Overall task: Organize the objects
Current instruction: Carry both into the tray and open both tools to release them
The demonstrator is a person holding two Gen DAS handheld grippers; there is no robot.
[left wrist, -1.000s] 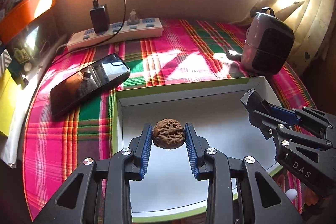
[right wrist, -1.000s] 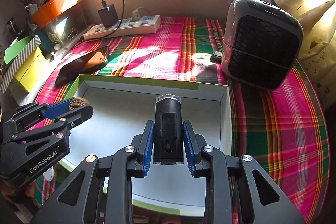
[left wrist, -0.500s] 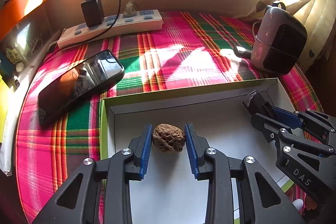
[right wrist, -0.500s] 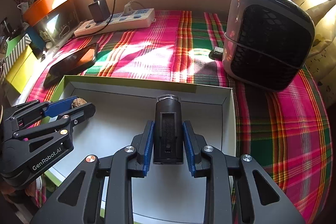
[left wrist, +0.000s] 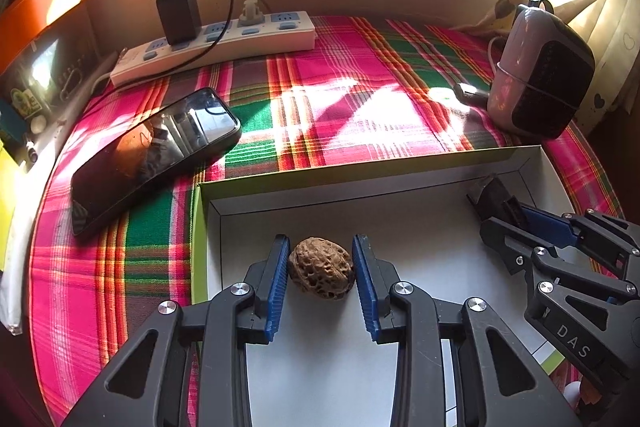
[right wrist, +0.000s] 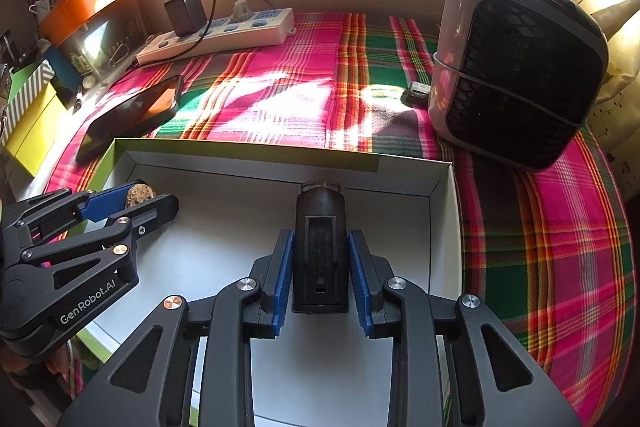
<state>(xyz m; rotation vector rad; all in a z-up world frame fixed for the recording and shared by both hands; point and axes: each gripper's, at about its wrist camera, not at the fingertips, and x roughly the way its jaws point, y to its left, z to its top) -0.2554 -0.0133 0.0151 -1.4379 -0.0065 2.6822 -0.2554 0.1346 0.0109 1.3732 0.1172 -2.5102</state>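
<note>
A table under a window is covered with a pink, green and red plaid cloth (left wrist: 344, 67), sunlit in patches. Near the front lies a shallow white box (left wrist: 360, 183) with a green rim. The left gripper (left wrist: 321, 263) is over the box's left part, its blue pads touching or almost touching a walnut (left wrist: 322, 268) that seems to rest on the box floor; whether they press on it cannot be told. The right gripper (right wrist: 320, 267) is clamped on a black cylinder (right wrist: 320, 247) over the box's right part. Far left lie a power strip (left wrist: 216, 43) and a phone (left wrist: 152, 151); far right stands a small heater (right wrist: 520, 67).
</note>
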